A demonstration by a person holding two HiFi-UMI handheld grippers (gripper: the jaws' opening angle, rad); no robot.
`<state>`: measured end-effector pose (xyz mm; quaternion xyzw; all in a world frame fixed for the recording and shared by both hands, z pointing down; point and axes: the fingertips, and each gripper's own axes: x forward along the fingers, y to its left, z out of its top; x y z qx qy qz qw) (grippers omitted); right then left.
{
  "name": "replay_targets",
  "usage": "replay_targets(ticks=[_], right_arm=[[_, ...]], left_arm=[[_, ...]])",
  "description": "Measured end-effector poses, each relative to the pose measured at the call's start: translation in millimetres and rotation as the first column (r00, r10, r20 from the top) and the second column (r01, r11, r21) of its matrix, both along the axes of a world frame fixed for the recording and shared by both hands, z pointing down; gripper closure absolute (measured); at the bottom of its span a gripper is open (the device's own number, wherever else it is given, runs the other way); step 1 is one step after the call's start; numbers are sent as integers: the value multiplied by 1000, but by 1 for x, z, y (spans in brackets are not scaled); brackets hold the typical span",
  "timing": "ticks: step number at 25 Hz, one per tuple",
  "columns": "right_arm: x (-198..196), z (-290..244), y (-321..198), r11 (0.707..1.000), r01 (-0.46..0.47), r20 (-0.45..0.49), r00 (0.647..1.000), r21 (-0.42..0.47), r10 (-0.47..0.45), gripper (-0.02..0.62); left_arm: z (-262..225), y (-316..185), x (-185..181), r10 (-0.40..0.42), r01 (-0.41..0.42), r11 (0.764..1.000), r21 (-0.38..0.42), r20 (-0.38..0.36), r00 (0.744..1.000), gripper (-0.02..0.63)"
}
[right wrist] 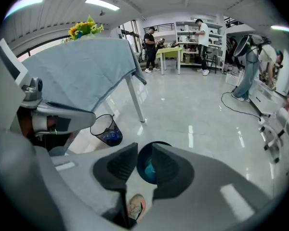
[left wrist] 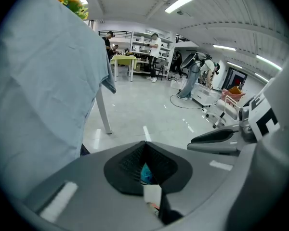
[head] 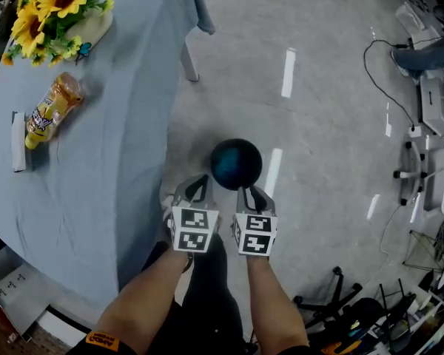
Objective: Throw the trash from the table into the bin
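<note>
Left tongs (head: 197, 189) shut, right tongs (head: 251, 197) narrowly apart, both empty above bin (head: 235, 163); next likely fetching packet (head: 52, 109) from desk (head: 111, 168).

Bin (head: 236, 164): dark, round, upright on the grey floor (head: 318, 146), mouth up, just off the table's draped edge.
Bin contents: teal lump (right wrist: 148, 170) inside, kind unclear.
Snack packet (head: 52, 109): clear wrapper, yellow label, orange-brown filling; lying flat and slanted on the cloth.
White strip (head: 18, 140): slim, flat, just beside the packet's lower end.
Table (head: 118, 146): draped in pale blue cloth.
</note>
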<state>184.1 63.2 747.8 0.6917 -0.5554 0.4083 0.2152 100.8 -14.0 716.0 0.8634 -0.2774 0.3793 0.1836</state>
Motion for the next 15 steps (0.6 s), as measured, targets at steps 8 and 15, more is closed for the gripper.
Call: replay_targets(ticks=[8,15], right_arm=[[-6,-46,6,1000,-7,-21,1000,30,8,532],[-16,-96,14,998,24,-44,999,65,-21,560]], left_arm=[[-45,10,-5,-26,26,1000,-2,-51,998,598],[-78,30,-12,-25,25,1000,-7,-58,998,597]])
